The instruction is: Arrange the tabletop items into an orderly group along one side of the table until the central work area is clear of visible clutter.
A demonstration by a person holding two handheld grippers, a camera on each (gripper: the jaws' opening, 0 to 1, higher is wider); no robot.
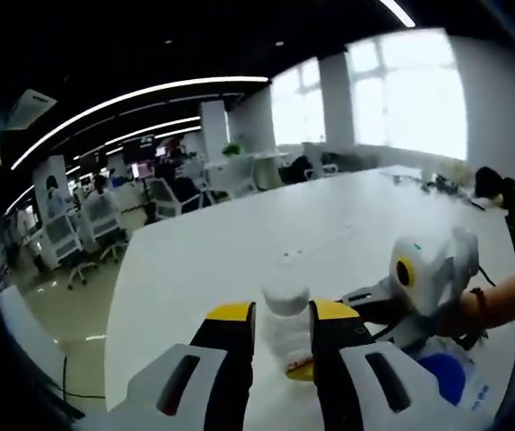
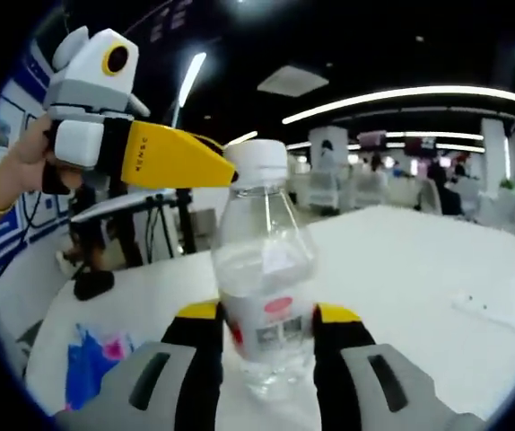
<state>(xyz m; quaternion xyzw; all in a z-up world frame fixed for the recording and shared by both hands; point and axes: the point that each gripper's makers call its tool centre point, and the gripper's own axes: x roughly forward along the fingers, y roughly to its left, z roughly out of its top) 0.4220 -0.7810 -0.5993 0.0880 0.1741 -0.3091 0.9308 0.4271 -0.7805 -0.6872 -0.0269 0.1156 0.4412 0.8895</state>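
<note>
White table in an open office carries both views. Right gripper view: right gripper jaws close against the sides of an upright clear water bottle, white cap on; left gripper reaches toward the cap, can't tell its jaw state there; blue packet lies nearby. Left gripper view: left gripper jaws part-open around the bottle, contact unclear.

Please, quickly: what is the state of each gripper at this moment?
Left gripper: closed on the water bottle, near its cap.
Right gripper: closed on the same water bottle, at its label.
</note>
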